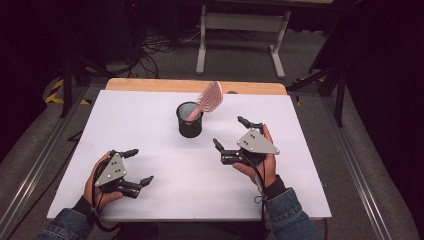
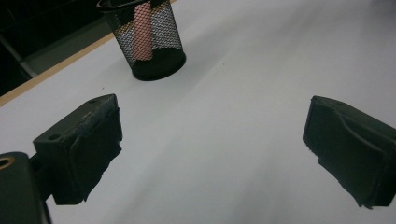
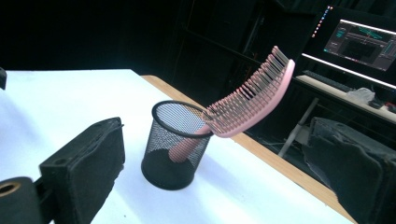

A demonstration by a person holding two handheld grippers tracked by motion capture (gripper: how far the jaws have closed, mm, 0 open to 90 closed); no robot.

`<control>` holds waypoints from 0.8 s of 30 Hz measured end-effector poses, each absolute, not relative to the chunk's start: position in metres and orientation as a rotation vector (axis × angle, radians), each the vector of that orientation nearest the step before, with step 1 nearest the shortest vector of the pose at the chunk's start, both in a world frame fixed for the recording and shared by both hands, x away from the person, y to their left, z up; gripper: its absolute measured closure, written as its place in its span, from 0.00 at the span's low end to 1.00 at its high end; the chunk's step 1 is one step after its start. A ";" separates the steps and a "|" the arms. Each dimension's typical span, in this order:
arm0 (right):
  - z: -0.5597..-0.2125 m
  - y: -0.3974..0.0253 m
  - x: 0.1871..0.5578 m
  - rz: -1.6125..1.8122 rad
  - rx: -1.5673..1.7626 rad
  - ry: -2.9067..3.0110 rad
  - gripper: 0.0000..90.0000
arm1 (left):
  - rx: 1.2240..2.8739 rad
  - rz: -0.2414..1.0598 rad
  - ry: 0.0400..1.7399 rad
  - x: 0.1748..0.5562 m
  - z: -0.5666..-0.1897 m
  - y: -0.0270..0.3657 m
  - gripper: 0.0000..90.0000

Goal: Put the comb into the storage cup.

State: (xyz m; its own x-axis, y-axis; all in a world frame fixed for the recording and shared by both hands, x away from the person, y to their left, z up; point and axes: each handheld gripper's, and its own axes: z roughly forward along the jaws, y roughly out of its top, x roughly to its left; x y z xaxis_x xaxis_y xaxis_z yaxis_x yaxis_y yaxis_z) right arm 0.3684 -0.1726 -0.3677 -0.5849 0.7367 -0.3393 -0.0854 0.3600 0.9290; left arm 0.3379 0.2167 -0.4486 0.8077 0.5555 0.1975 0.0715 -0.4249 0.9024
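Two grippers seen in high view: left gripper (image 1: 134,169), right gripper (image 1: 231,134), jaws spread, nothing held. Pink hairbrush (image 1: 209,98) stood handle-down in black mesh cup (image 1: 190,126) mid-desk (image 1: 165,165). Left gripper view: cup (image 2: 148,44) ahead. Right gripper view: hairbrush (image 3: 252,100) leaned against cup rim.

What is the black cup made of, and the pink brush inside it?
The black pen cup looks like metal wire mesh with a matte finish: you can see through its fine grid of holes. The pink hairbrush looks like smooth plastic: one even colour, with moulded bristles in neat rows. Neither material is certain from looks alone.
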 end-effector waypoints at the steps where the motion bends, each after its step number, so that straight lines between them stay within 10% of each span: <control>1: -0.369 -0.174 0.368 1.312 0.570 1.830 0.06 | 1.955 0.584 0.468 0.338 -0.449 0.217 0.06; 24: -0.383 -0.196 0.356 1.250 0.571 1.851 0.07 | 1.962 0.590 0.465 0.337 -0.449 0.216 0.06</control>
State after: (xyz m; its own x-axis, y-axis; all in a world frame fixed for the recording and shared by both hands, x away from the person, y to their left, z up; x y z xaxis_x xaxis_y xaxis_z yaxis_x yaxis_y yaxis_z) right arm 0.3557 -0.1957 -0.3831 -0.5677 0.7346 -0.3715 -0.0706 0.4062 0.9111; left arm 0.3375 0.2157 -0.4488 0.8074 0.5536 0.2043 0.0686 -0.4320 0.8993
